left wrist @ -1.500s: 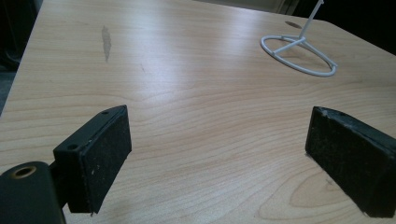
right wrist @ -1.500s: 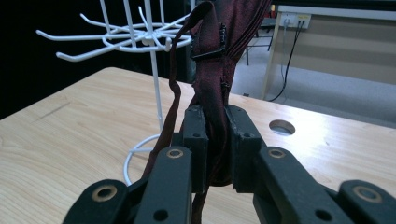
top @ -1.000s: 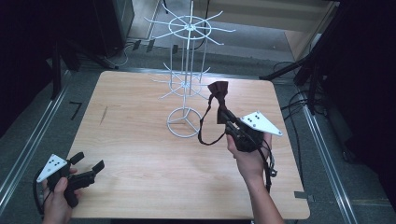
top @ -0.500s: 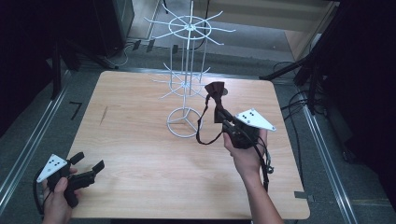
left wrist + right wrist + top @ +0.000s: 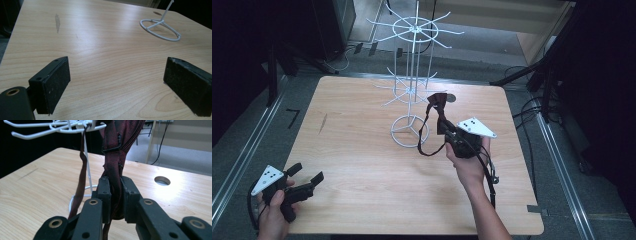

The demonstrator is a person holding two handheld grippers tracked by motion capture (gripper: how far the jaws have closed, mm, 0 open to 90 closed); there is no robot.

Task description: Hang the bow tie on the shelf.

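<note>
1. Two grippers are over a wooden table [image 5: 362, 125], one in each hand of a person.
2. The right gripper [image 5: 447, 131] is held above the right half of the table, just beside the white wire rack [image 5: 411, 90], and it points toward the rack.
3. Its jaws are pressed together on a dark red bow tie [image 5: 439, 105]; in the right gripper view the folded fabric [image 5: 115, 165] stands up from between the two black jaws.
4. The bow part is lifted above the jaws, close to the lower arms of the rack, but I cannot tell if it touches them.
5. A thin strap [image 5: 426, 135] of the tie hangs down in a loop to the left of the right hand [image 5: 469, 165], near the round base of the rack.
6. In the right gripper view this strap [image 5: 79, 180] goes down in front of the pole of the rack.
7. The left gripper [image 5: 307, 182] is low over the near left corner of the table, held by the left hand [image 5: 274, 212].
8. Its jaws are spread wide and nothing is between them; in the left gripper view bare wood lies between the two pads [image 5: 56, 82].
9. The two grippers are well apart.
10. A round hole [image 5: 162, 180] is in the table top behind the rack.
</note>
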